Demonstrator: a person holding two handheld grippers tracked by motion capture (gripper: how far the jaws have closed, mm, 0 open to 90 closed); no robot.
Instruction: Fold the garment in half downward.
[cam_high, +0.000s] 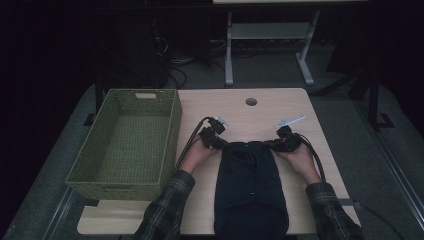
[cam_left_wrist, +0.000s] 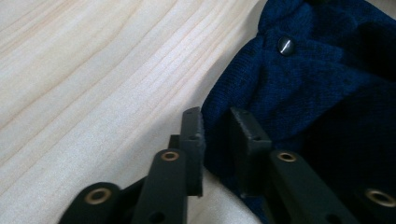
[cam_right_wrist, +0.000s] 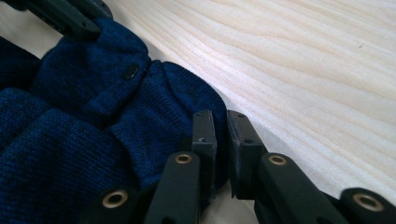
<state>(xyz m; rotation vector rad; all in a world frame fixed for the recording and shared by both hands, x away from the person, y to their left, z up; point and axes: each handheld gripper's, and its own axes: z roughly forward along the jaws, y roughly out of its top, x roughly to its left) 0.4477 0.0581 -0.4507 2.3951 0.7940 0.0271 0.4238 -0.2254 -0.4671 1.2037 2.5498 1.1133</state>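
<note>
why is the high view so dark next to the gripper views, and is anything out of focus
High view: dim and underexposed, so the navy garment reads nearly black, with the floor and surroundings murky. Left gripper view: bright and even, knit and button fairly sharp, near jaws soft. Right gripper view: equally bright, wood grain of the table clear, near jaws slightly blurred.

The navy cardigan (cam_right_wrist: 70, 140) is a soft, matt knit with a fine, slightly fuzzy ribbed surface, and its small dark button (cam_left_wrist: 285, 45) looks like smooth, glossy plastic. The table (cam_left_wrist: 93, 79) has a pale wood top, smooth and satin with clear grain lines, while the green basket (cam_high: 125, 142) has a coarse woven texture with a dull finish. The left gripper (cam_left_wrist: 215, 128) and right gripper (cam_right_wrist: 221, 130) have matt black plastic jaws with brass-coloured metal rivets, and the person's sleeves (cam_high: 165, 210) are matt plaid cloth.
</note>
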